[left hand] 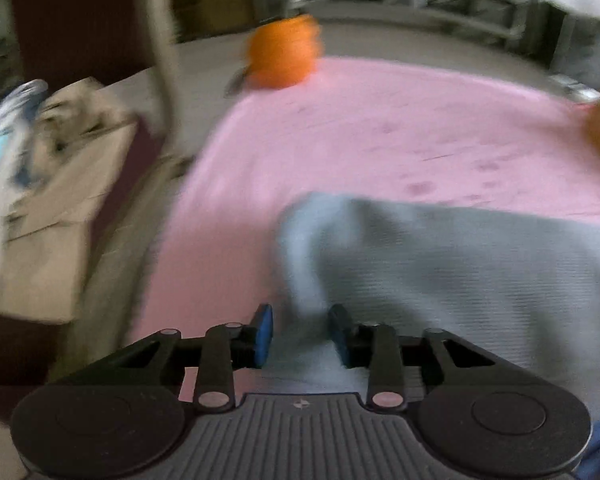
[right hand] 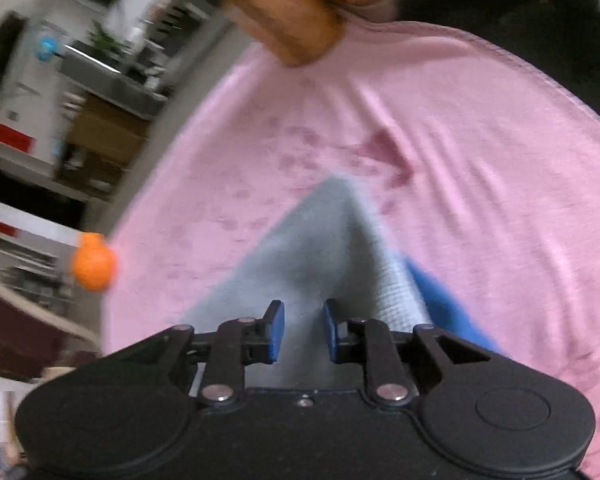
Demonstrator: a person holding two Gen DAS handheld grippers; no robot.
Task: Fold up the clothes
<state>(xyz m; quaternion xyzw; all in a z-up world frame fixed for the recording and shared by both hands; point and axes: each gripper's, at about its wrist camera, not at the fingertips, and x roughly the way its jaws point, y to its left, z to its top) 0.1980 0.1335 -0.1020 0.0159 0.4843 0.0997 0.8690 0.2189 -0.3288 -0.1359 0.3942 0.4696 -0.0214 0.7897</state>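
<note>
Here grey garment (left hand: 440, 264) lies between both fingers, left (left hand: 300, 334) and right (right hand: 304, 330) apart

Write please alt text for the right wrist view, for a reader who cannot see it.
The right gripper points down at a pale grey-blue cloth, a peak of which runs between its blue pads, jaws slightly apart. The cloth lies on a pink sheet with darker blotches. An orange ball-like thing sits at the sheet's left edge; the view is blurred.
</note>
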